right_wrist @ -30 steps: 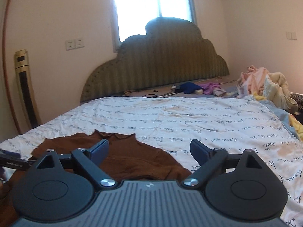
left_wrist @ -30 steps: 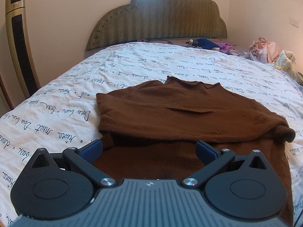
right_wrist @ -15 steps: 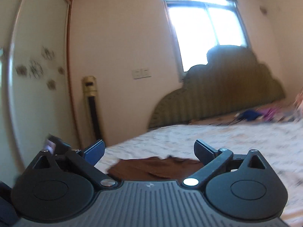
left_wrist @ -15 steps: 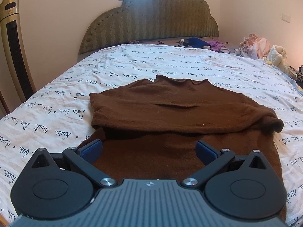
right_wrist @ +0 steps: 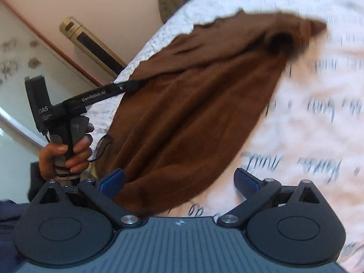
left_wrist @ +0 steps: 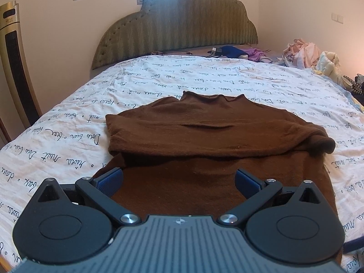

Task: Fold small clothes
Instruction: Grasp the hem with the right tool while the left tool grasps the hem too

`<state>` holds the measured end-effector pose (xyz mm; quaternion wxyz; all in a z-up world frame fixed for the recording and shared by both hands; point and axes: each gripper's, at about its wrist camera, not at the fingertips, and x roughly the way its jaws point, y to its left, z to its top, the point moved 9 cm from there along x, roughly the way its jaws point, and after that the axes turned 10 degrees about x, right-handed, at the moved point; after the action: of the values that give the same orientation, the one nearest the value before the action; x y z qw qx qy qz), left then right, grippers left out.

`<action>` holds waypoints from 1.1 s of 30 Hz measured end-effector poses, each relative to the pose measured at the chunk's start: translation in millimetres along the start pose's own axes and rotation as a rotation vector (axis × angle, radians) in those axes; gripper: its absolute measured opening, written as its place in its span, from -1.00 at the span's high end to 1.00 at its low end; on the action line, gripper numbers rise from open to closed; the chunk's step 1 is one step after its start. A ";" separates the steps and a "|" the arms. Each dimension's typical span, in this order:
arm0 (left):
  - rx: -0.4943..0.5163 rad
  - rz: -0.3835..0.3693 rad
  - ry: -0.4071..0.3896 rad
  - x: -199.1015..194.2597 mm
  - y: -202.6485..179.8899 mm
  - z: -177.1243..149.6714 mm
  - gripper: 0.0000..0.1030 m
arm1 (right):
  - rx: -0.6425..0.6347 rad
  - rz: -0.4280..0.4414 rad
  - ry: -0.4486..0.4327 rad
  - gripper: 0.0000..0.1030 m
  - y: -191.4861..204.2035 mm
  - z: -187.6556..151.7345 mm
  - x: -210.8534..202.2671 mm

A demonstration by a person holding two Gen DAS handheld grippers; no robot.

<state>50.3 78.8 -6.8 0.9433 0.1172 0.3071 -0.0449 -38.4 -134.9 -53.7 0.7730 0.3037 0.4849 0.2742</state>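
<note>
Between the wide-open fingers [left_wrist: 109,180] of the left gripper [left_wrist: 178,180] and right gripper [right_wrist: 178,180], nothing is held; both hover over a brown sweater [left_wrist: 216,136], partly folded, lying flat on the bed [left_wrist: 56,141].

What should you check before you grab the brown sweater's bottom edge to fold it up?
1. Left gripper jaws wide apart, nothing between them: ok.
2. Right gripper jaws wide apart, just opened, no cloth pinched: ok.
3. Brown sweater lying flat on the bedsheet, sleeves folded across: ok.
4. Right sleeve cuff tucked inside the body's outline: not ok, it pokes past the side.
5. Sweater's bottom edge visible to both cameras: cannot tell, the grippers hide it.
</note>
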 end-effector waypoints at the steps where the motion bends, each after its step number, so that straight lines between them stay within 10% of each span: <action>1: -0.002 -0.002 0.001 0.0 0.0 0.0 -1.00 | 0.045 0.036 0.014 -0.99 -3.4 -4.0 4.6; 5: 0.006 -0.006 0.003 -0.5 -2.2 -0.2 -1.00 | 0.092 0.090 0.002 -0.95 -3.3 -10.3 14.3; 9: 0.016 -0.009 0.003 -1.6 -4.3 -1.0 -1.00 | 0.110 0.081 0.018 0.71 -4.0 -14.6 23.9; 12: 0.011 -0.011 0.009 -2.1 -3.4 -2.9 -1.00 | 0.113 0.077 0.007 0.88 -3.7 -15.9 27.2; 22: -0.006 -0.096 0.022 -16.5 0.1 -15.1 -1.00 | 0.092 -0.016 -0.229 0.91 -20.6 11.7 -66.8; 33: -0.007 -0.154 0.069 -45.0 62.8 -69.1 -1.00 | 0.157 0.038 -0.028 0.83 -46.7 -20.4 -34.8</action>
<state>-15.5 157.3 -22.3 0.9262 0.0916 0.3479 -0.1125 -64.2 -186.9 -74.8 0.7482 0.3762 0.4880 0.2459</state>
